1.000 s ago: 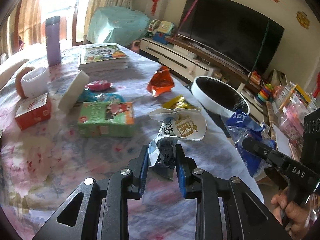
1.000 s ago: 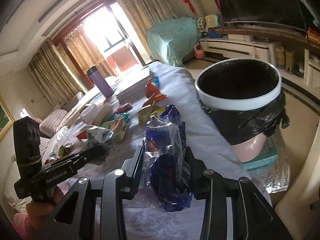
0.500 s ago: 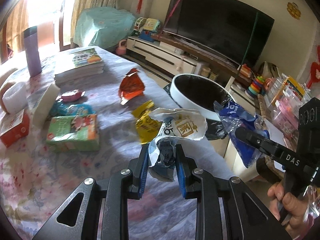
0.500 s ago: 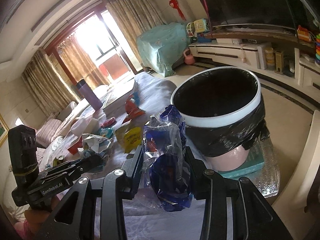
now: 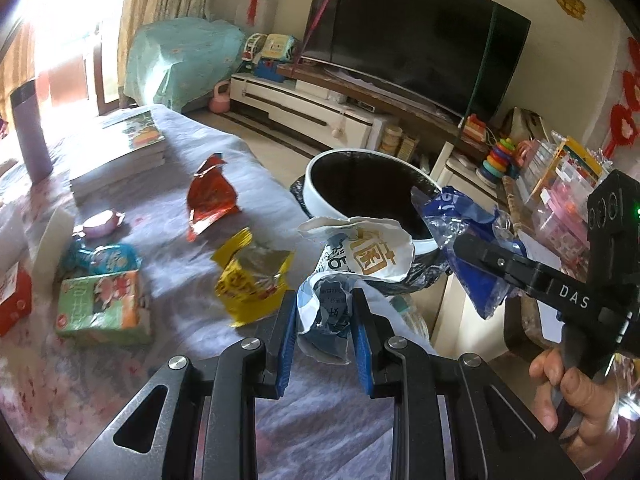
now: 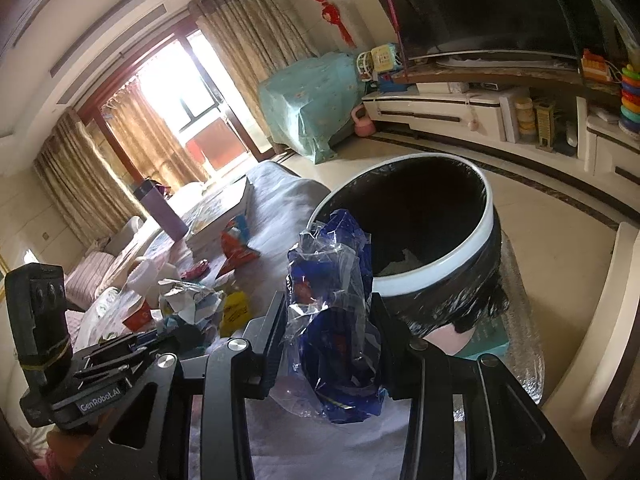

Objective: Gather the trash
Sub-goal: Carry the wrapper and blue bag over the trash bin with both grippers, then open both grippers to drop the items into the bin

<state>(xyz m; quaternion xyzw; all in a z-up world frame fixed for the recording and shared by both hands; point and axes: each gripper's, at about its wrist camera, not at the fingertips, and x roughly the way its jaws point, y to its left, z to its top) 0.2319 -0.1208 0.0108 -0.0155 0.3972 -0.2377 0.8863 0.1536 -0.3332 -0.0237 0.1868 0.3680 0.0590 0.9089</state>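
My left gripper (image 5: 324, 308) is shut on a crumpled white paper wrapper (image 5: 360, 256) and holds it above the table's right edge, just short of the bin. My right gripper (image 6: 328, 312) is shut on a blue and clear plastic bag (image 6: 336, 320) beside the rim of the white-rimmed bin (image 6: 452, 264), which is lined with a black bag. In the left wrist view the bin (image 5: 320, 196) stands beyond the table edge and the blue bag (image 5: 476, 248) hangs at its right rim. A red wrapper (image 5: 212, 196) and a yellow wrapper (image 5: 248, 276) lie on the table.
On the flowered tablecloth (image 5: 120, 360) lie a green box (image 5: 104, 308), a teal packet (image 5: 104, 256), a pink sweet (image 5: 100, 224), a red box (image 5: 12, 304), a stack of books (image 5: 120, 152) and a purple flask (image 5: 30, 132). A TV cabinet (image 5: 312, 108) stands behind the bin.
Both grippers have moved right, off the middle of the table toward the bin, each still holding its trash. The bin now looms larger and closer in both views.
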